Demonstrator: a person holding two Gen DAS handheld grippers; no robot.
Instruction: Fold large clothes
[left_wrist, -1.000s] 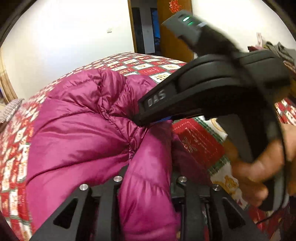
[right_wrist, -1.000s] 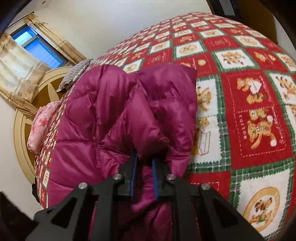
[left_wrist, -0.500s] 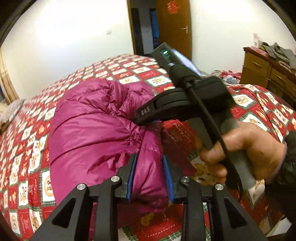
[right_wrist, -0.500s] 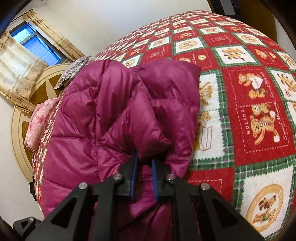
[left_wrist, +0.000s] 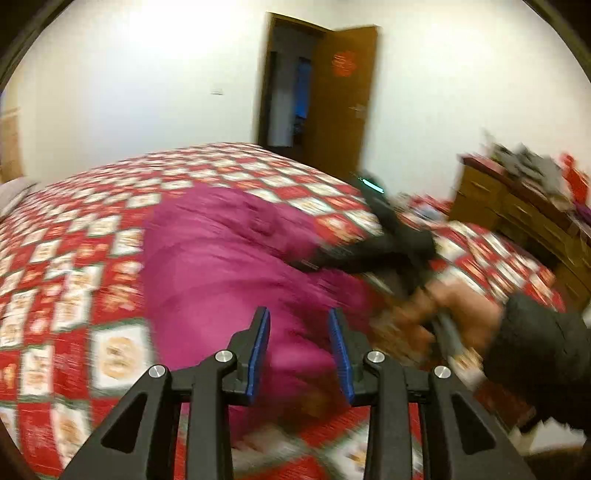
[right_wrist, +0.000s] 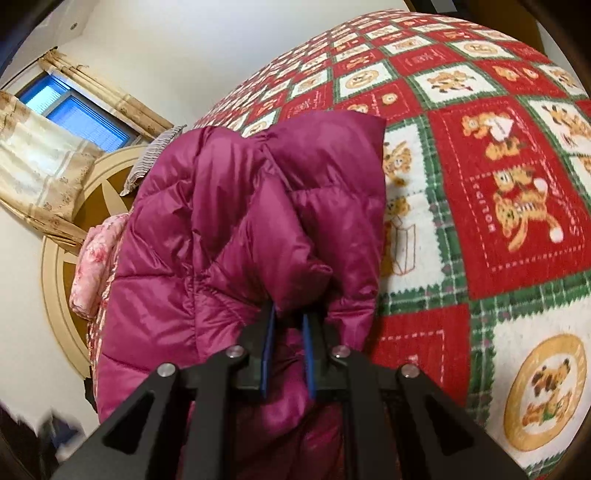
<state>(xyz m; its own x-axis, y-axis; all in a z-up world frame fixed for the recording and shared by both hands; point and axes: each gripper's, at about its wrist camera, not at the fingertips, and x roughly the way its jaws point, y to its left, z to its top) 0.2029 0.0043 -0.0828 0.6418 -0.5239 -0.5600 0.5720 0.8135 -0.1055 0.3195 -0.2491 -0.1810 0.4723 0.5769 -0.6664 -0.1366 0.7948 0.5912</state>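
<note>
I'm clamping my right gripper (right_wrist: 288, 317) on the magenta down jacket (right_wrist: 236, 229) at six o'clock; my left gripper (left_wrist: 300, 317) has just been opening, pads clear of the jacket, nothing gripped.

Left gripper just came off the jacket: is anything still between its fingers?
Nothing is gripped. In the left wrist view the left gripper, whose fingers have just been opening, stands clear above the magenta puffer jacket; only jacket shows behind the gap.

A home bedroom: a bed under a red-and-green teddy-bear quilt (right_wrist: 498, 155), a round wooden headboard (right_wrist: 59, 258), a curtained window (right_wrist: 74, 114), a wooden dresser (left_wrist: 517, 214) and an open door (left_wrist: 340, 96).
</note>
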